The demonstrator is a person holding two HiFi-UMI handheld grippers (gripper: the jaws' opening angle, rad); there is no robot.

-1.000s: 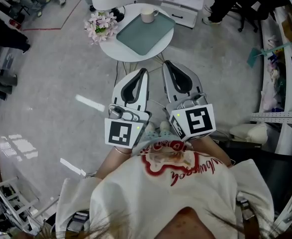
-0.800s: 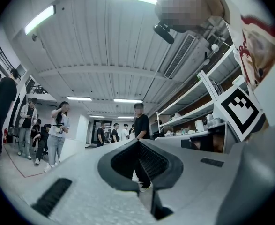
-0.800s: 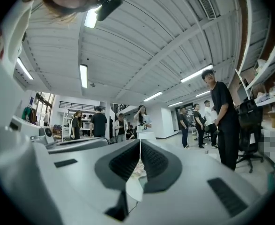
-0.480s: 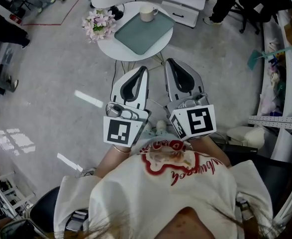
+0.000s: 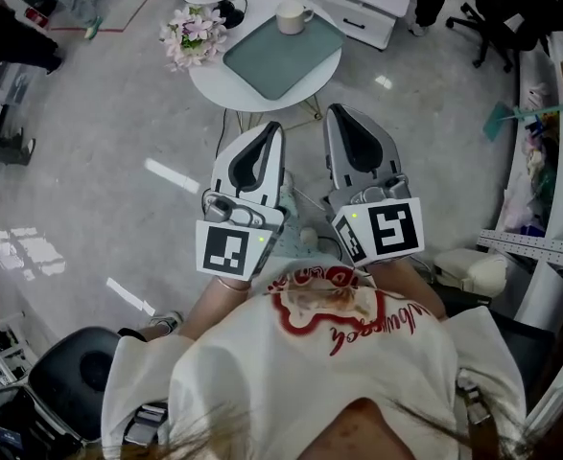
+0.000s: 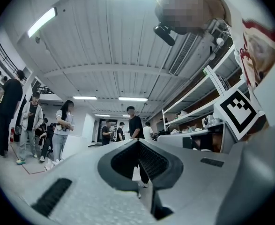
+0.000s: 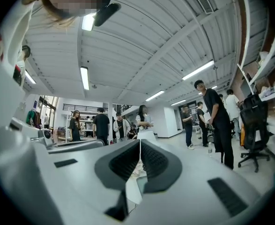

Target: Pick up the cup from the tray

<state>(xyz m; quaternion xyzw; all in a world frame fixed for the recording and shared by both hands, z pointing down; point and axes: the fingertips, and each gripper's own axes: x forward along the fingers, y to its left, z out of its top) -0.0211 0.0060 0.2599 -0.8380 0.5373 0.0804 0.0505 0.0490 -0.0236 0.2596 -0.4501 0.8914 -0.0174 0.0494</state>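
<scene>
A white cup [image 5: 290, 15] with a handle stands on the far corner of a teal tray [image 5: 281, 60], which lies on a small round white table [image 5: 209, 89] at the top of the head view. My left gripper [image 5: 272, 128] and right gripper [image 5: 338, 112] are held side by side near my chest, tips toward the table and well short of it. Both have their jaws pressed together with nothing between them. The left gripper [image 6: 138, 142] and right gripper [image 7: 140, 142] views show only the ceiling and the room, not the cup.
A bunch of pink and white flowers [image 5: 193, 36] stands at the table's left edge. A white cabinet [image 5: 358, 8] is behind the table, a black chair [image 5: 75, 386] at lower left, benches and shelving [image 5: 550, 247] on the right. Several people stand across the room.
The head view has shifted a little, so the table and cup sit higher in frame and the black chair has come into view. Both grippers stay shut and side by side.
</scene>
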